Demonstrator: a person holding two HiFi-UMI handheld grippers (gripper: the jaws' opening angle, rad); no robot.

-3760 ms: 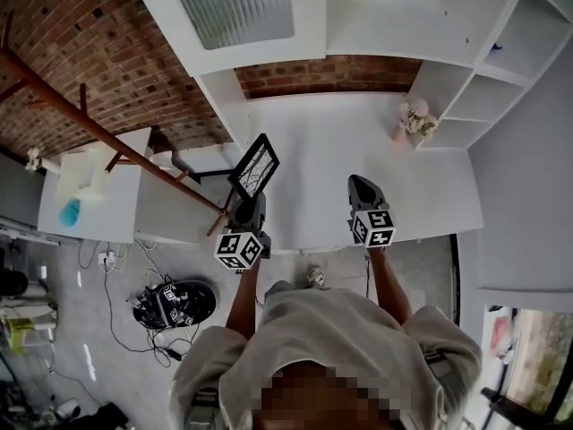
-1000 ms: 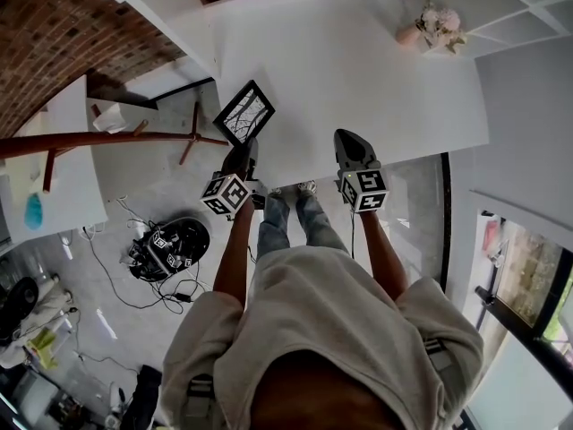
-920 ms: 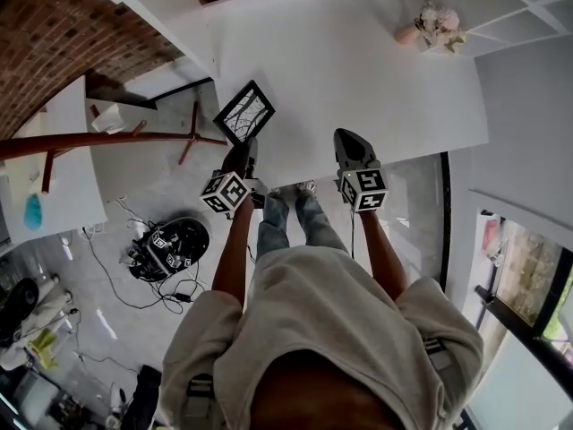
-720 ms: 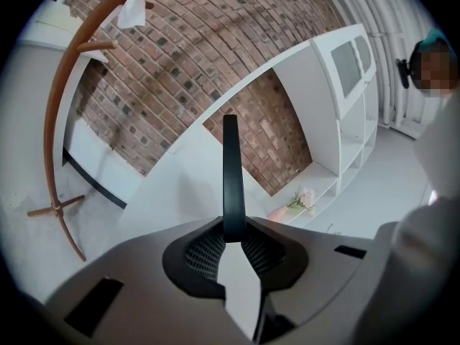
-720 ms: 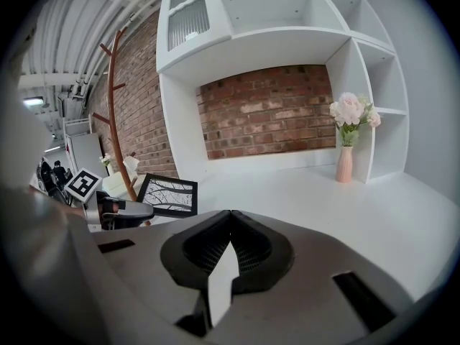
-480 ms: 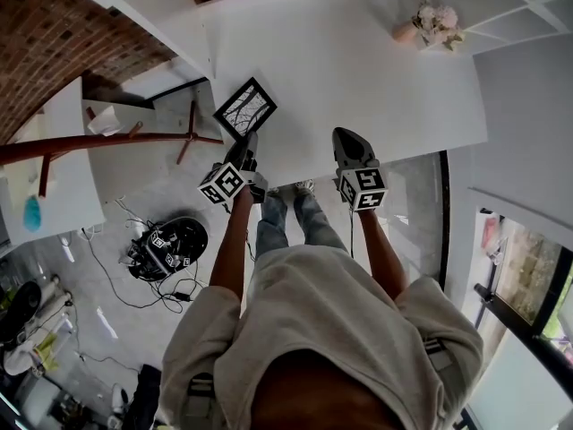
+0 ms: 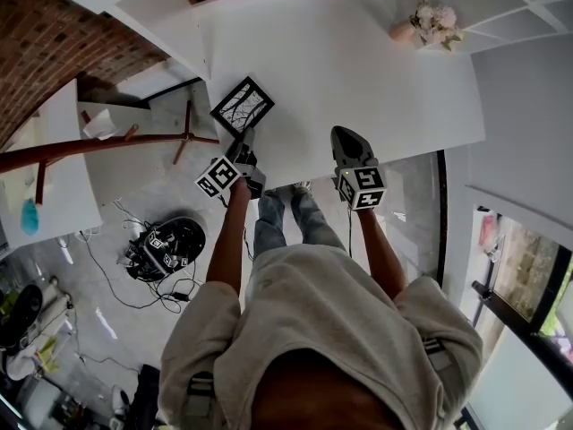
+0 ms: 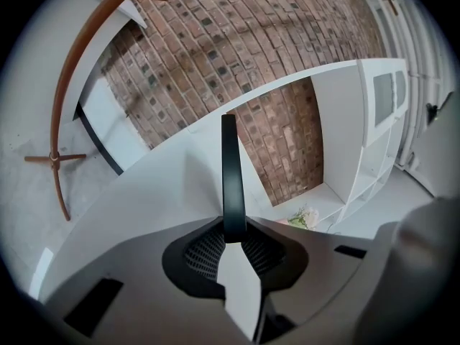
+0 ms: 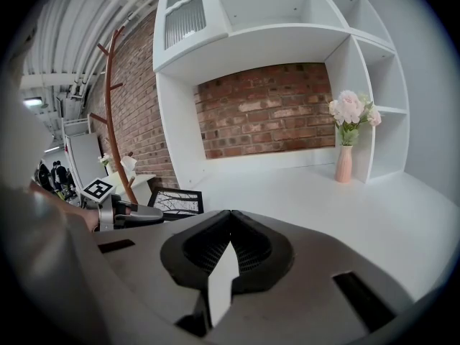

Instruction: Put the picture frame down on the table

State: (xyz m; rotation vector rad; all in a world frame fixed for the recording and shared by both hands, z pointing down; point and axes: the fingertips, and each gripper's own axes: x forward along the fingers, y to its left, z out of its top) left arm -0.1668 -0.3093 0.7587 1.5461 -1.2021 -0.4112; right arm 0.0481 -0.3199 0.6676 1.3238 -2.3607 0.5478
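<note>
The picture frame (image 7: 243, 106), black with a branch drawing, hangs tilted over the front left corner of the white table (image 7: 358, 61). My left gripper (image 7: 242, 146) is shut on its near edge. In the left gripper view the frame (image 8: 229, 178) stands edge-on between the pads of the left gripper (image 8: 231, 234). Whether the frame touches the tabletop I cannot tell. My right gripper (image 7: 351, 146) hovers over the table's front edge, shut with nothing in it. The right gripper view shows its own jaws (image 9: 230, 218) closed, and the frame (image 9: 176, 201) off to the left.
A pink vase of flowers (image 7: 428, 23) stands at the table's far right by white shelves (image 7: 510, 7). A wooden coat stand (image 7: 107, 141) reaches in from the left beside the table corner. Cables and gear (image 7: 166, 249) lie on the floor below.
My left gripper has rolled and sunk a little, carrying the frame lower and slightly further over the table corner. The right gripper has stayed put.
</note>
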